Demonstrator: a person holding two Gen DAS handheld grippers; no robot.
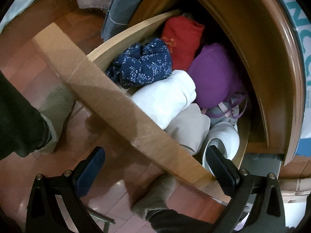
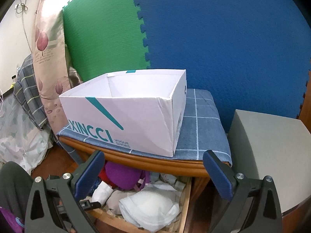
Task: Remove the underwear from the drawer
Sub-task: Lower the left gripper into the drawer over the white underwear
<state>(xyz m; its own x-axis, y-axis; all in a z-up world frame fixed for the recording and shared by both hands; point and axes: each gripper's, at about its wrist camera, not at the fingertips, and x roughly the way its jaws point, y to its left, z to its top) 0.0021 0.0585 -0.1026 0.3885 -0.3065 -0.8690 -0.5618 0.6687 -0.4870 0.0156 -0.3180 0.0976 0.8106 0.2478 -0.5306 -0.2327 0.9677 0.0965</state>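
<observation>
Down in the open drawer (image 1: 120, 104) it's a proper jumble — a navy floral piece (image 1: 143, 64) at the back left, a red folded item (image 1: 182, 42) behind it, a purple bra (image 1: 215, 75) toward the right, a white rolled garment (image 1: 165, 101) in the middle and a white bra cup (image 1: 223, 137) at the near right corner. So the underwear is all sitting inside the drawer, nothing lifted out.

Left hand-held gripper (image 1: 153, 167) is spread wide and straddles the drawer's front panel: one finger hangs outside over the floor, the other is inside, right by the white bra cup. It isn't pinching anything.

Right hand-held gripper (image 2: 153, 174) is also spread wide and holding nothing. It hovers above the drawer and points at the nightstand (image 2: 147, 163) — on top there's a blue checked cloth (image 2: 200, 128) with an open white shoebox (image 2: 124, 112) on it, printed "XINCCI". From this view you can see the white bra cup and purple bra down between the fingers.

Behind the nightstand are green and blue foam mats (image 2: 213, 38), and a grey box (image 2: 268, 155) sits to the right.
</observation>
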